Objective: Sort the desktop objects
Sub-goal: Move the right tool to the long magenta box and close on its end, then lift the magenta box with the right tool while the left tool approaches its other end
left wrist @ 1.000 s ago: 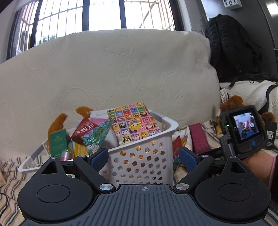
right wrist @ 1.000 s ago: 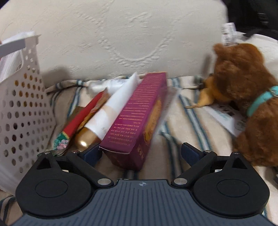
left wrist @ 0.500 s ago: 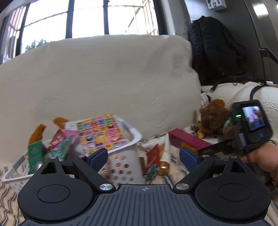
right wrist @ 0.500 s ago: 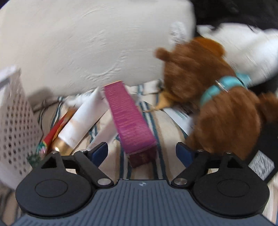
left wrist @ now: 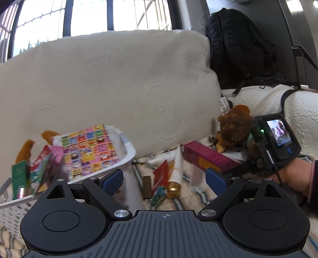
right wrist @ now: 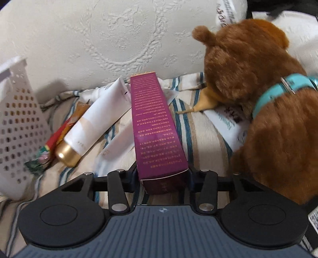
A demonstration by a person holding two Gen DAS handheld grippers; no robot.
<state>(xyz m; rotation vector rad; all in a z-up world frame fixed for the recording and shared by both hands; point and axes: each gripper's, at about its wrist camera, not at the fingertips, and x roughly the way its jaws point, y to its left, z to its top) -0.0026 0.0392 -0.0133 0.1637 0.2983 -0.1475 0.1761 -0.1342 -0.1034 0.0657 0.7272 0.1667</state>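
A large cream quilted cushion [left wrist: 111,83] stands upright along the back, with a barred window [left wrist: 89,17] bright above it. To its right a black backpack [left wrist: 238,49] leans against the wall, over a white textured cover [left wrist: 298,111]. A striped cloth [right wrist: 198,135] lies spread below.

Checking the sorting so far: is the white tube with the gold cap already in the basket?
No. The white tube lies on the striped cloth, outside the basket.
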